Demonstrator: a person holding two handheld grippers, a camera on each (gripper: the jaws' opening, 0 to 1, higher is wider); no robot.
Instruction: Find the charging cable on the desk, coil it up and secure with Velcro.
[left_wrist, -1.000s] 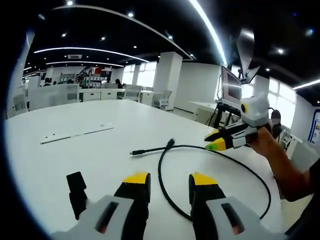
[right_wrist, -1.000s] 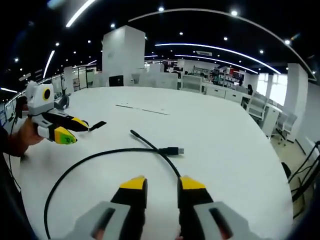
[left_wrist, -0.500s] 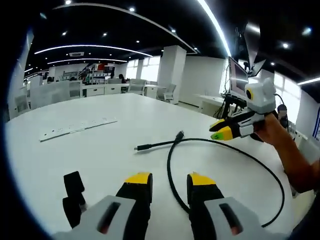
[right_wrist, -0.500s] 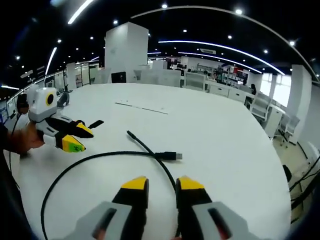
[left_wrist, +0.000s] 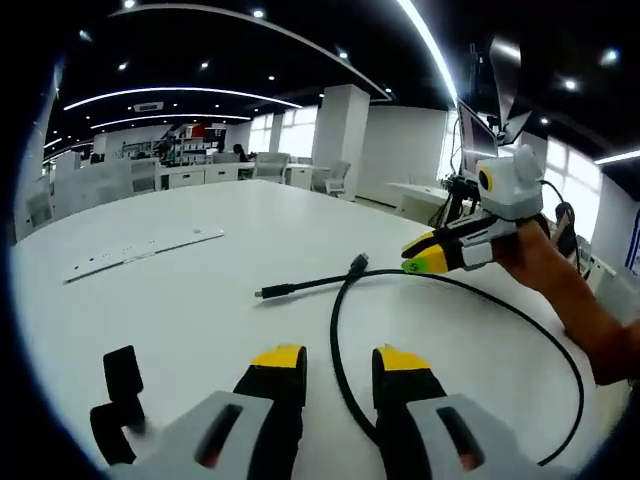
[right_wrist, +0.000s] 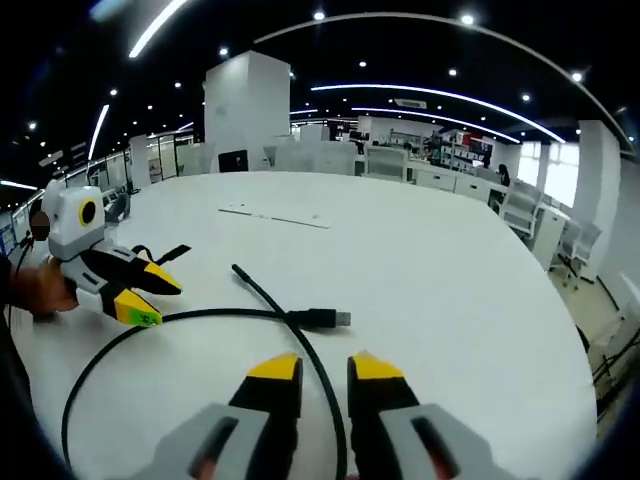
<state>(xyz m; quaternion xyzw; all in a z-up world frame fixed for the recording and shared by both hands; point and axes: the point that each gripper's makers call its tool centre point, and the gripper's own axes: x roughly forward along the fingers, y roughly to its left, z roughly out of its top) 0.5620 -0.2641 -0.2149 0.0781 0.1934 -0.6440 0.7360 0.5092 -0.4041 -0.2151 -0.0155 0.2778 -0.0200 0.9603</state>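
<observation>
On the white bench (left_wrist: 200, 300), the left claw (left_wrist: 340, 362) hovers low with its 2 jaws parted and nothing between them. Just ahead, the black charging cable (left_wrist: 335, 340) lies in a loose open loop, its 2 plug ends crossing mid-bench. Further right, the right claw (left_wrist: 418, 254) is also parted and empty (right_wrist: 325, 367), poised over the cable (right_wrist: 300, 345).
</observation>
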